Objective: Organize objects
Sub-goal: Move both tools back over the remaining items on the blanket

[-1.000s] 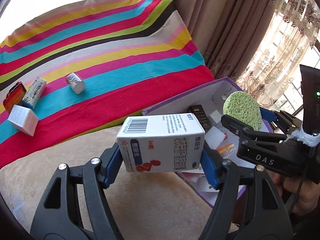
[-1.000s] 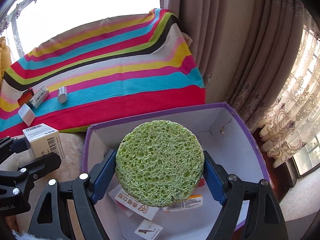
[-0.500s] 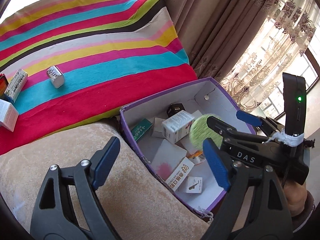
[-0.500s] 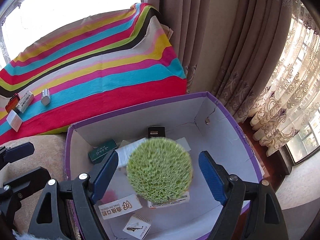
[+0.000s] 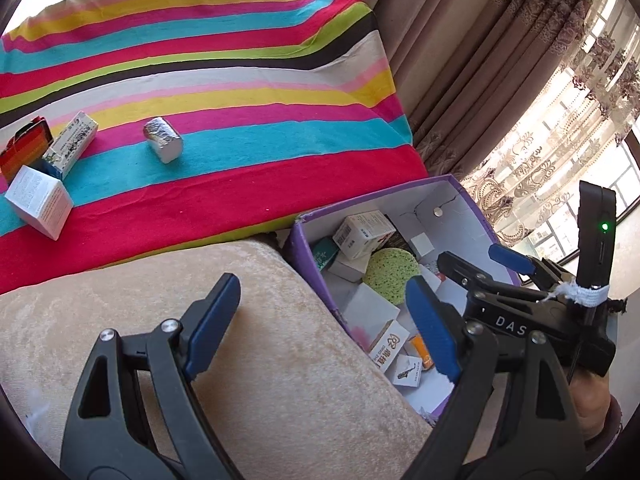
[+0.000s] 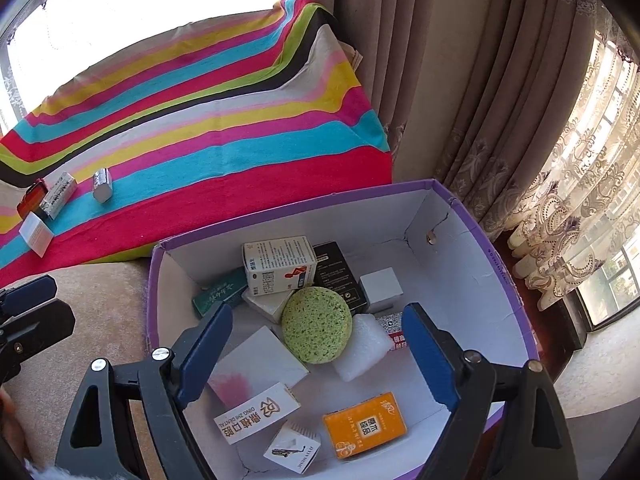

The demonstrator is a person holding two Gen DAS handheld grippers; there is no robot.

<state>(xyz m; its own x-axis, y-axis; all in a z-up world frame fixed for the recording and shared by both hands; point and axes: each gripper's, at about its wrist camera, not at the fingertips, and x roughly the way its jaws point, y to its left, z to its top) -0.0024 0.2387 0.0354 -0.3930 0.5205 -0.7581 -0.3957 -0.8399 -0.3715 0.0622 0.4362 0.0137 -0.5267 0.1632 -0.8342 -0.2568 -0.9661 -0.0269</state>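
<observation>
A purple box [image 6: 492, 248] with white inner walls holds several small packages. In it a round green sponge [image 6: 317, 325] lies beside a white carton with a red mark [image 6: 279, 265]; both also show in the left wrist view, the sponge [image 5: 393, 277] and the carton [image 5: 362, 234]. My right gripper [image 6: 318, 356] is open and empty above the box. My left gripper [image 5: 326, 324] is open and empty over the beige cushion [image 5: 260, 360], left of the box [image 5: 304, 256]. A foil-wrapped block [image 5: 163, 145], a white box [image 5: 38, 201], a long printed box [image 5: 71, 145] and a rainbow-striped item [image 5: 24, 152] lie on the striped cloth [image 5: 224, 92].
Brown curtains [image 6: 460, 80] hang behind the box, with lace curtains and a window [image 6: 592, 200] to the right. The box sits against the cushion's right edge. An orange packet [image 6: 365, 424] and small cards lie at the box's near end.
Both grippers opened. The left let go of the white carton and the right let go of the green sponge; both now lie in the box. The left gripper drew back over the cushion.
</observation>
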